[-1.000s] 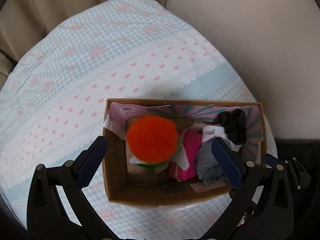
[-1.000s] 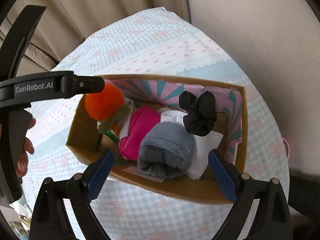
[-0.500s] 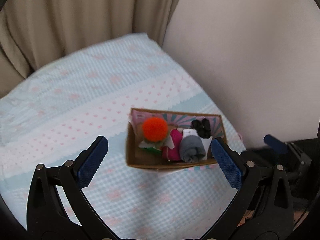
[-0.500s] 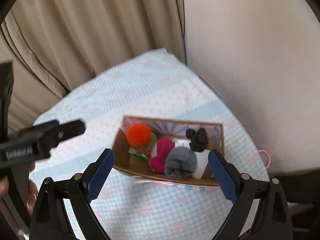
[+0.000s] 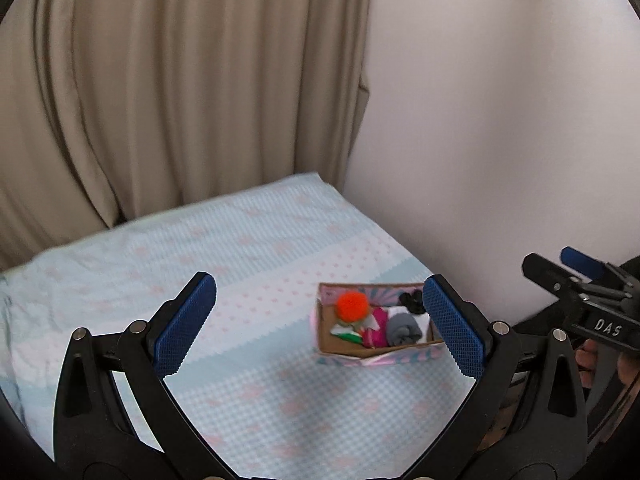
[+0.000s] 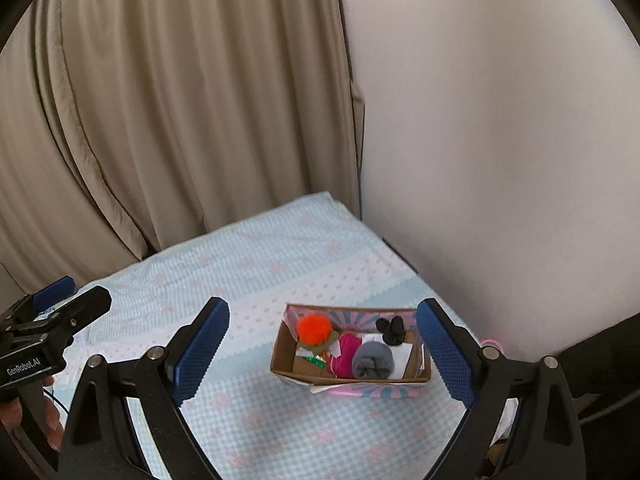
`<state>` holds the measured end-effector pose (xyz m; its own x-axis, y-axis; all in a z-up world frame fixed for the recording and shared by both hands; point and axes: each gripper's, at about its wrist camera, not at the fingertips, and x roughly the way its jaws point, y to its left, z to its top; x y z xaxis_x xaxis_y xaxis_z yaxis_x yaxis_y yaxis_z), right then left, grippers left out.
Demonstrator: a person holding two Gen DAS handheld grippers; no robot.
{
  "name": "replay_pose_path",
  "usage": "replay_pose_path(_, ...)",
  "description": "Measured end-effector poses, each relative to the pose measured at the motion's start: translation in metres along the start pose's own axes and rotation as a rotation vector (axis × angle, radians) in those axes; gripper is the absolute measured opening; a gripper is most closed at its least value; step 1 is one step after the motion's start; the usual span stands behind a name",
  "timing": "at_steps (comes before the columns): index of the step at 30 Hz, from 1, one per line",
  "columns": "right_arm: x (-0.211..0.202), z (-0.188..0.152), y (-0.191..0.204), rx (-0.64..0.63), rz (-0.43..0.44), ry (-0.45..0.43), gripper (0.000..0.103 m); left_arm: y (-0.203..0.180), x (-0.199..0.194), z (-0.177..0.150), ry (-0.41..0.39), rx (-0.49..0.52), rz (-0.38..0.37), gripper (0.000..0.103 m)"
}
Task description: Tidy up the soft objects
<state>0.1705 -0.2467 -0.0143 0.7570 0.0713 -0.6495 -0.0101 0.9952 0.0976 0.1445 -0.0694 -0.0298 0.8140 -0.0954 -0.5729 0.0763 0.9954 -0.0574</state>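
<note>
Cardboard forms one open box [image 6: 404,379], brown inside with pink and teal stripes on its flaps, sitting on the bed near the corner where the wall [image 6: 500,140] meets the curtain [image 6: 160,120]. Inside it you have five soft things you can count: one fluffy orange pom-pom [image 6: 314,329] at the left end, one magenta cloth [image 6: 347,350] beside it, one rolled grey sock [image 6: 373,360] in the middle, one white cloth [image 6: 402,350] under and behind the sock, and one black scrunchie [image 6: 391,331] against the far wall of the box. Something green and white [image 6: 314,360] lies below the pom-pom; it is too small to identify.

One pale blue bedsheet [image 6: 280,432] with pink bows covers the bed. A pink loop [image 6: 494,344] peeks out at the sheet's right edge, mostly hidden behind your right finger.

Your two grippers both hang above the bed, clear of the box. The right gripper [image 6: 322,354] has its two blue-padded fingers spread wide with nothing between them. The left gripper [image 5: 320,320] has its fingers spread wide too, also gripping nothing; its right finger cuts off the box's right end in that view. Each gripper appears at the edge of the other's view, partly cropped, with part of a hand [image 6: 12,416] on the handle.
</note>
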Motion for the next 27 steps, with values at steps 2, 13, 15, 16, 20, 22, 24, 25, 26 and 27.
replay_pose_path(2,-0.013,-0.001,0.008,0.006,-0.006,-0.022,0.093,0.003,-0.015,-0.001,-0.035,0.015,0.007,0.103)
replay_pose_path(13,-0.062,-0.020,0.034,-0.003,-0.058,-0.171,0.093,0.013,-0.068,-0.009,-0.140,0.029,0.006,0.103)
replay_pose_path(15,-0.068,-0.021,0.036,0.001,-0.067,-0.187,0.093,0.012,-0.073,-0.010,-0.152,0.027,0.001,0.103)
replay_pose_path(16,-0.069,-0.021,0.037,0.000,-0.074,-0.192,0.093,0.012,-0.074,-0.010,-0.154,0.028,-0.002,0.103)
replay_pose_path(20,-0.077,-0.021,0.038,-0.005,-0.092,-0.211,0.093,0.007,-0.077,-0.010,-0.163,0.040,-0.010,0.103)
replay_pose_path(22,-0.077,-0.020,0.038,-0.011,-0.103,-0.220,0.093,0.005,-0.078,-0.010,-0.169,0.045,-0.009,0.103)
replay_pose_path(24,-0.079,-0.019,0.037,-0.009,-0.108,-0.227,0.093,0.004,-0.078,-0.010,-0.168,0.045,-0.014,0.103)
replay_pose_path(25,-0.079,-0.019,0.036,-0.008,-0.110,-0.229,0.093,0.004,-0.078,-0.010,-0.169,0.044,-0.016,0.103)
replay_pose_path(26,-0.079,-0.019,0.035,-0.007,-0.113,-0.230,0.093,0.003,-0.078,-0.010,-0.170,0.044,-0.017,0.103)
replay_pose_path(27,-0.079,-0.019,0.034,-0.007,-0.115,-0.233,0.093,0.002,-0.079,-0.010,-0.170,0.045,-0.018,0.103)
